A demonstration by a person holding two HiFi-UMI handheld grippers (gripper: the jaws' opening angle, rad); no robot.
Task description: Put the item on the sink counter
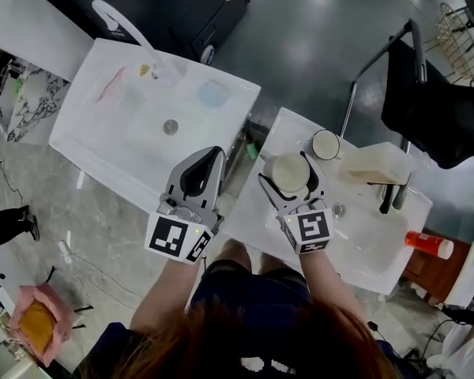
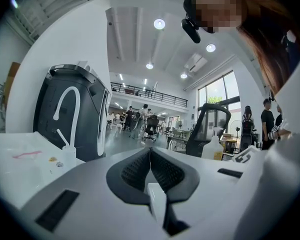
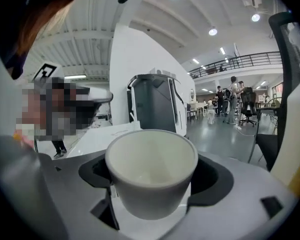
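Cup point(image 3: 151, 170): plain cream-white, no handle visible, tapered so that the rim is wider than the base, with a thick rounded lip. The interior is empty. It stands upright.

Location: the cup point(image 1: 291, 172) sits between the jaws of the right gripper point(image 1: 291, 177), over the near left corner of the sink counter point(image 1: 362, 247). Whether its base touches the counter cannot be told from the head view. A second round cup point(image 1: 325, 144) stands on the counter just beyond it. A black faucet point(image 1: 391, 197) is further to the right.

Right gripper: both jaws are pressed against the cup's sides, clamping it below the rim. The forearm reaches forward from the body, marker cube facing up.

Left gripper point(image 1: 205, 164): the ribbed jaw pads point(image 2: 136, 170) meet along a closed seam with nothing between them. It is held level beside the right gripper, pointing forward over the near edge of the white basin point(image 1: 103, 133) on the left.
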